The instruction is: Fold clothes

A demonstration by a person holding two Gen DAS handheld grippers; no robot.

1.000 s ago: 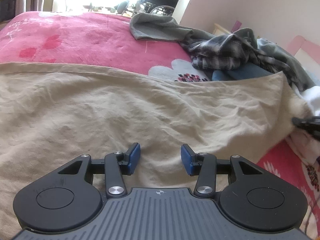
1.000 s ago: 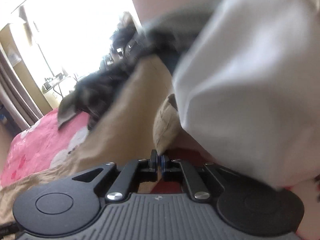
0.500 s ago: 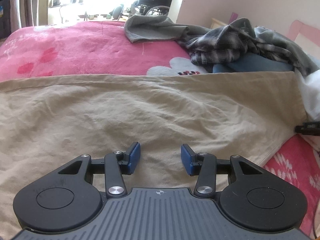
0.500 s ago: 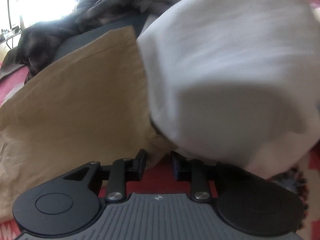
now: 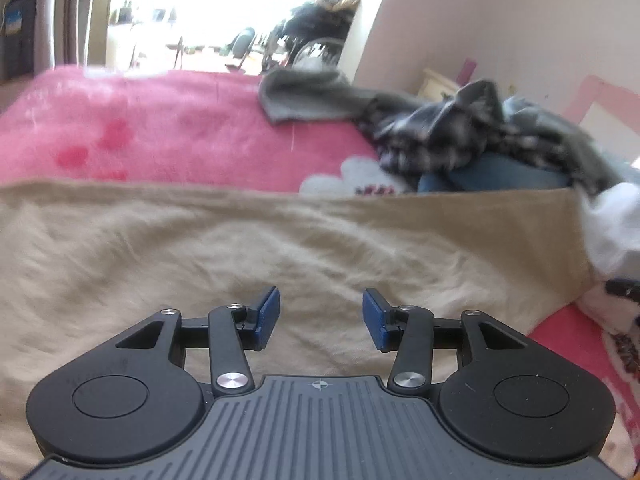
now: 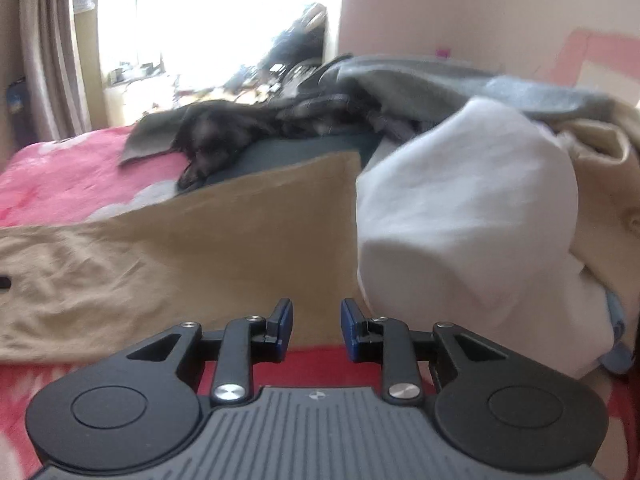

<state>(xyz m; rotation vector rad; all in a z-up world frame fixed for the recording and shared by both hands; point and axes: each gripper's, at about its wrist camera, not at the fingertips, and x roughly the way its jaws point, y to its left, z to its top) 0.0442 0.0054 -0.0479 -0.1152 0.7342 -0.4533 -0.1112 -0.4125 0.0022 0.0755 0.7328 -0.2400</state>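
the surface is a bed covered with a pink fleece blanket (image 5: 168, 136) that has darker red marks and white flower shapes. a large beige cloth (image 5: 248, 248) lies spread flat and wrinkled over the near part of the blanket; its far edge runs almost straight across the left wrist view, and its right corner ends just beside a white garment (image 5: 612, 224).

the left gripper (image 5: 319, 316) is above the beige cloth with its blue-padded fingers spread wide and nothing between them. i cannot tell if it touches the cloth.

the right gripper (image 6: 316, 330) is at the near edge of the beige cloth (image 6: 192, 256), over a strip of red blanket (image 6: 316, 368). its fingers are also apart, a smaller gap, and they hold nothing. just to the right of it the white garment (image 6: 464, 216) rises in a bulky lump.

at the far right of the bed is a pile of unfolded clothes: a dark plaid shirt (image 5: 448, 140), a grey garment (image 5: 312, 96) that reaches onto the pink blanket, and a blue item (image 5: 496, 176) under them. in the right wrist view a cream piece (image 6: 612, 148) lies behind the white lump.

behind the bed there is a very bright window (image 5: 224, 12), a curtain (image 6: 52, 60) on the left, and a plain pale wall (image 5: 500, 16) on the right. both views are a little blurred.
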